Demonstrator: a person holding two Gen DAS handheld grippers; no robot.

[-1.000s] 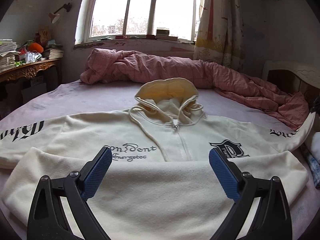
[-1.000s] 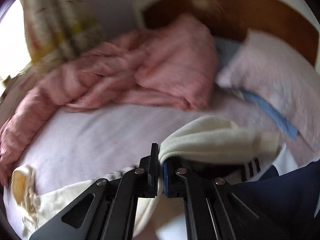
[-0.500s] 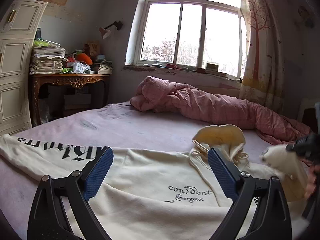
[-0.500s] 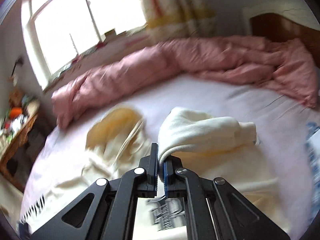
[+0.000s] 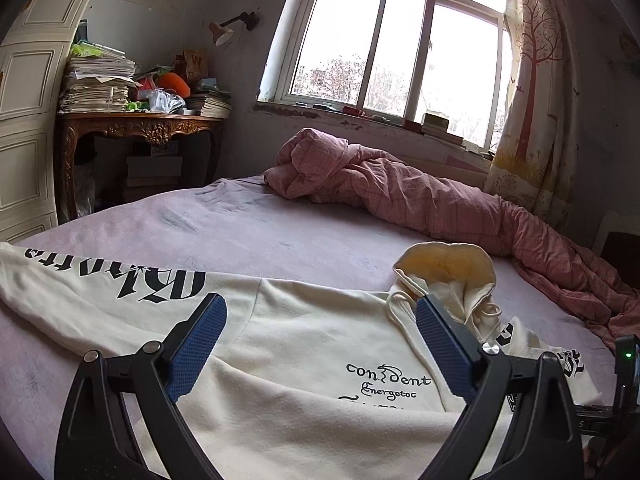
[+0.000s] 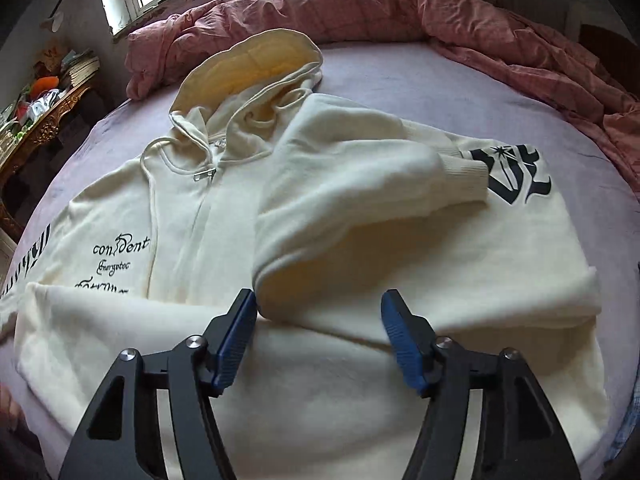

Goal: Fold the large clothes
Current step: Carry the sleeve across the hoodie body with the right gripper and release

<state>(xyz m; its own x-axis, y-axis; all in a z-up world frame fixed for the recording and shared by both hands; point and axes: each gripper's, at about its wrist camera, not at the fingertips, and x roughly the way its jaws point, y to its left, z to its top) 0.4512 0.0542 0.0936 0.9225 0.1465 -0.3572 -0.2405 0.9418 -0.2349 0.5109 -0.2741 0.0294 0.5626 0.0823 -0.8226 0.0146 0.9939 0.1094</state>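
Cream hoodie (image 6: pixel 208 208) is lying face-up on the bed (image 5: pixel 280 236), zip front up, hood (image 6: pixel 256 56) pointing toward the pink quilt (image 6: pixel 400 12) and window. Bottom hem is lying turned up over the lower body.

R sleeve (image 6: pixel 360 184) is lying folded across the chest, cuff (image 6: pixel 464 172) resting beside the black print near the R shoulder. R hand-held gripper (image 6: pixel 318 336) is hovering just above the fold, fingers apart, nothing between them; L finger looks to be touching or nearly touching the fold edge, can't tell which.

L hand-held gripper (image 5: pixel 320 344) is hanging over the L chest w/ fingers wide apart, empty. L sleeve (image 5: pixel 100 284) is lying straight out on the bed, unfolded, long axis running away from the body to the L of this gripper; cuff end is out of frame.

Judgement: 1 of 2 sleeves is in. Next step is likely the L sleeve. L gripper is clearly the nearer one; R is sitting on the far side of the zip. Move turns on reaching L along the sleeve axis, then carrying it across the chest.

Risk: thick fleece may spring back open.
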